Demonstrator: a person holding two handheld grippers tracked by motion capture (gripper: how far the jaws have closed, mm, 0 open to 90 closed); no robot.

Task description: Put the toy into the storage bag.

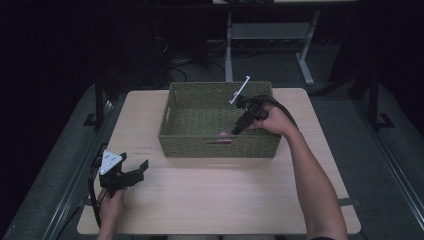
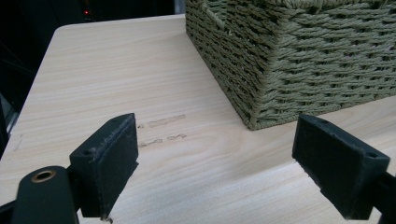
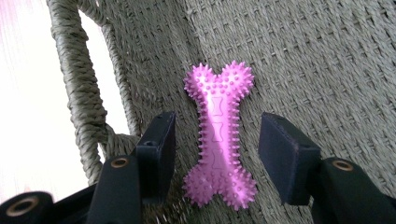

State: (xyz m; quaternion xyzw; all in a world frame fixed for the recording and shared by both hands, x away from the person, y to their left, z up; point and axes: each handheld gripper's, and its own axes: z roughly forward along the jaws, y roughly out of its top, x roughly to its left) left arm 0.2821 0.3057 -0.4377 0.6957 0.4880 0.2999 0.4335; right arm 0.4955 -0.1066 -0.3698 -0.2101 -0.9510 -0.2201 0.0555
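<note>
the right gripper (image 3: 215, 156) is open around a pink spiky bone toy (image 3: 218, 135) in the green basket (image 1: 175, 136), and the left gripper (image 2: 217, 168) sits open on the table (image 2: 116, 84).

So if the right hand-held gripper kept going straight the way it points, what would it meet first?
Probably the spiky pink bone-shaped rubber toy between its open jaws, lying on the woven green basket's floor; depth is unclear.

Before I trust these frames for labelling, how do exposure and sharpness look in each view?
High view: dim, dark surroundings, the basket readable. Left gripper view: evenly lit, sharp wood grain on the table. Right gripper view: blown-out white through the basket's handle gap, glare along the pink spiky bone toy, near tool parts soft.
</note>
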